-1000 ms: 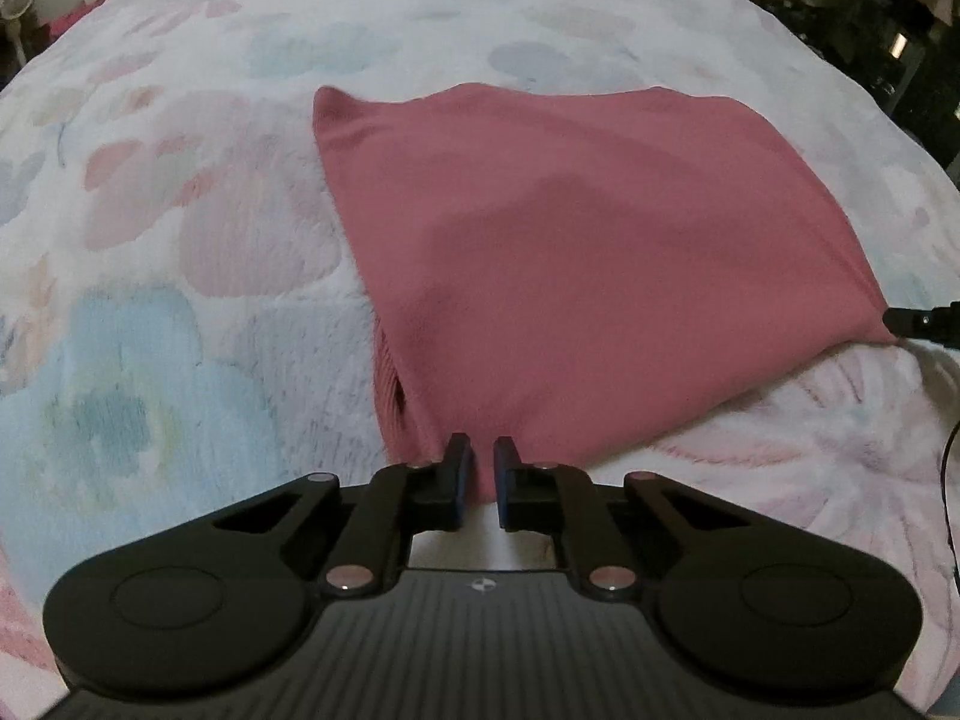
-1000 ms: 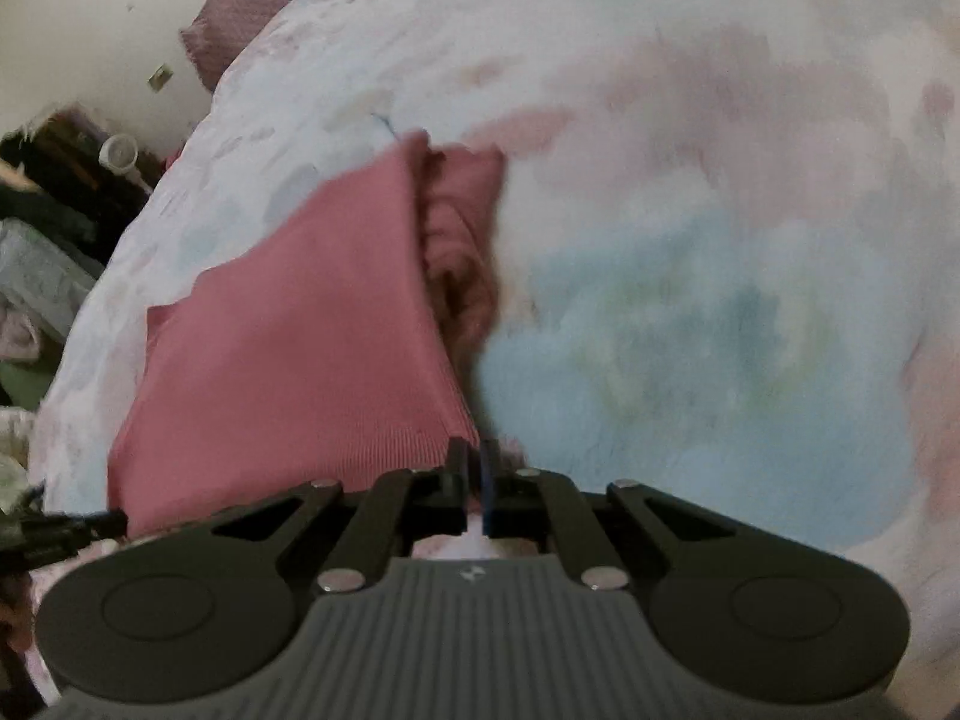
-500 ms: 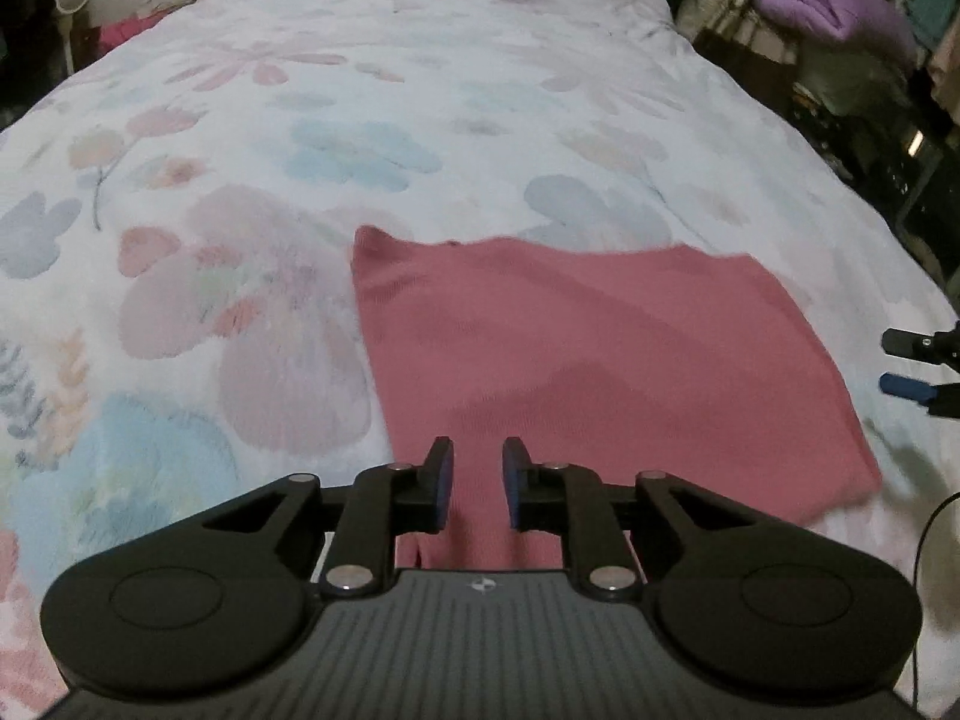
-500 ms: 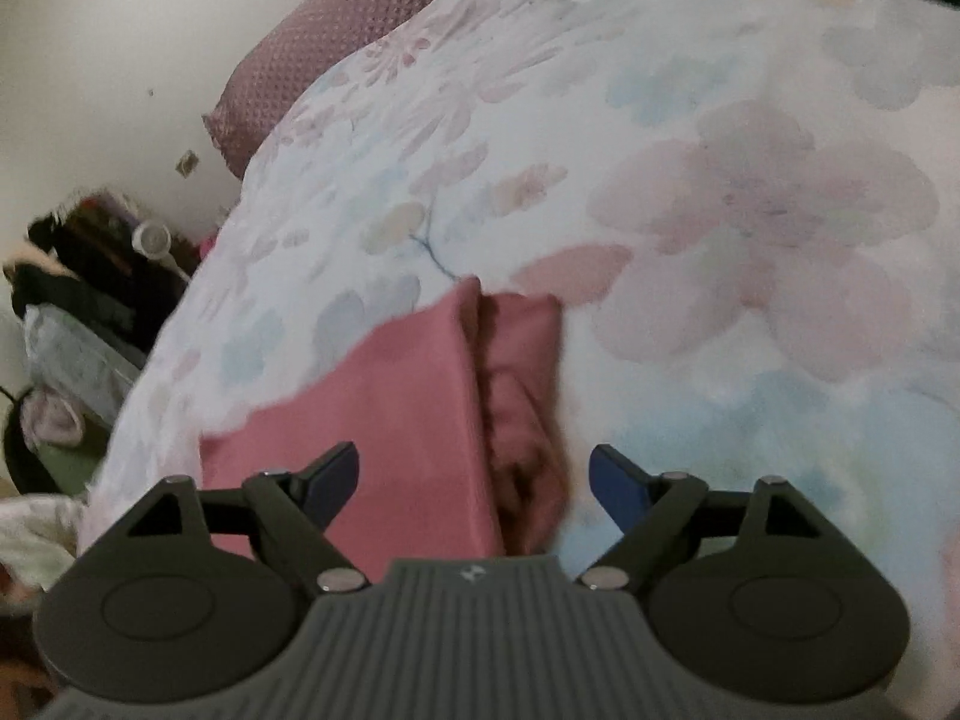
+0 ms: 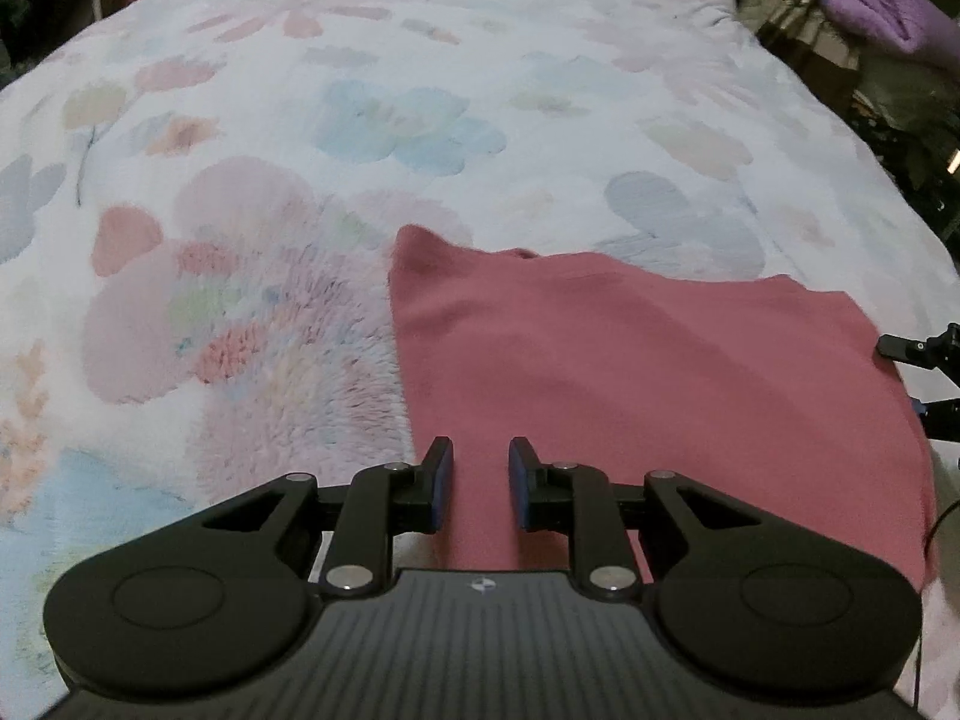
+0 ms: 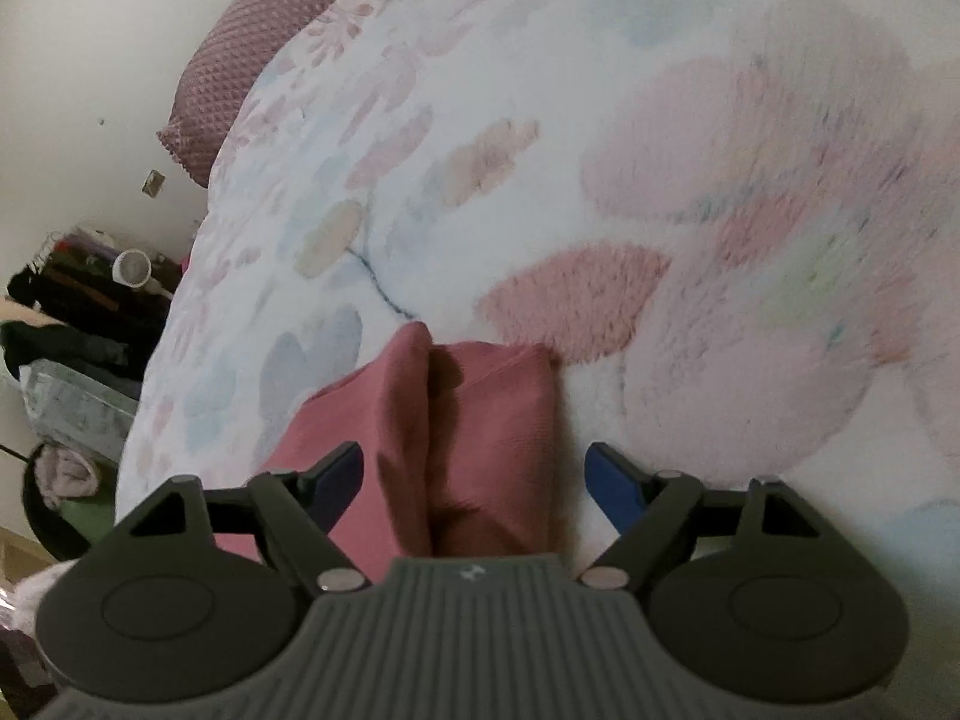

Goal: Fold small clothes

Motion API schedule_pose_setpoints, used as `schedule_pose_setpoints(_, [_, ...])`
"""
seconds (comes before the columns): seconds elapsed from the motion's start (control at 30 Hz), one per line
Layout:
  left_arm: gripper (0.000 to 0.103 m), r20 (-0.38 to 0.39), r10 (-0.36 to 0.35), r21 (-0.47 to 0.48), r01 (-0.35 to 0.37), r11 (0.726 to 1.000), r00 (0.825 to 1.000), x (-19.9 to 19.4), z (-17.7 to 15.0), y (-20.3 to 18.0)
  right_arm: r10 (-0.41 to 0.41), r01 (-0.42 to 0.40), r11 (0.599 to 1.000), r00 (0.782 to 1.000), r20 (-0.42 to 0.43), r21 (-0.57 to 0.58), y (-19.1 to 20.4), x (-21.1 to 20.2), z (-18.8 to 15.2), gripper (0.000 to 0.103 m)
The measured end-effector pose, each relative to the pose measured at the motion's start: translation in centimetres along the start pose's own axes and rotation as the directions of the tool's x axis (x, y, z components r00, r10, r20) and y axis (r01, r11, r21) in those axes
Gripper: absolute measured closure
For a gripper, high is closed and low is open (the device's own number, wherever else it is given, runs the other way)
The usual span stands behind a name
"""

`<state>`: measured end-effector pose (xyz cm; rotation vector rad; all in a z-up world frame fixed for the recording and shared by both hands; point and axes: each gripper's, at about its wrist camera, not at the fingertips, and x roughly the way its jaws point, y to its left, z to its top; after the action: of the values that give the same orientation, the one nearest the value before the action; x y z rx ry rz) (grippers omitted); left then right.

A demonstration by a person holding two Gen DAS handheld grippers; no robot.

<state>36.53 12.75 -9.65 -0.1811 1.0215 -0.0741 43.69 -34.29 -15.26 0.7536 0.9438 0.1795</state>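
A folded pink cloth (image 5: pixel 630 372) lies flat on the floral bedspread (image 5: pixel 360 120). My left gripper (image 5: pixel 479 483) hovers above its near edge, jaws slightly apart and empty. In the right wrist view the same pink cloth (image 6: pixel 456 438) shows as two layered folds. My right gripper (image 6: pixel 474 480) is wide open above it and holds nothing. The right gripper's fingertips (image 5: pixel 900 348) show at the cloth's right edge in the left wrist view.
The fluffy bedspread (image 6: pixel 690 180) spreads all around the cloth. A mauve pillow (image 6: pixel 252 60) lies at the bed's head. Clutter and a bin (image 6: pixel 66 468) stand off the bed's side. Purple clothes (image 5: pixel 882 6) are piled beyond the far right edge.
Both grippers have let go of the cloth, opened and lifted back. The cloth now lies folded flat on the bed.
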Motion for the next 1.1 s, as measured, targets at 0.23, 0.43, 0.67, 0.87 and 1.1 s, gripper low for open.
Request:
schedule_pose_setpoints(0.23, [0.078,-0.008,-0.007,-0.017,0.007,1.000,1.000,1.1,-0.5,0.4,0.076,-0.076,0.996,0.997,0.008,0.053,-1.0,1.1,0.3,0.091])
schedule_pose_setpoints(0.43, [0.078,0.007,-0.024,-0.021,0.024,0.999,1.000,0.8,-0.6,0.8,0.108,-0.104,0.993,0.992,0.061,-0.064,3.5,-1.8,0.2,0.097])
schedule_pose_setpoints(0.67, [0.078,0.036,-0.054,-0.041,0.055,0.998,0.998,-0.4,-0.9,1.8,0.162,-0.150,0.967,0.986,0.041,-0.206,13.8,-3.2,-1.1,0.097])
schedule_pose_setpoints(0.87, [0.069,-0.004,-0.073,-0.051,0.073,0.996,0.997,-0.9,-0.6,3.3,0.192,-0.205,0.943,0.979,-0.074,-0.261,22.3,-0.1,-4.1,0.098])
schedule_pose_setpoints(1.1, [0.065,-0.011,-0.091,-0.070,0.090,0.994,0.996,-1.5,-0.5,5.4,0.121,-0.179,0.916,0.977,-0.179,-0.360,29.5,6.6,-9.7,0.098])
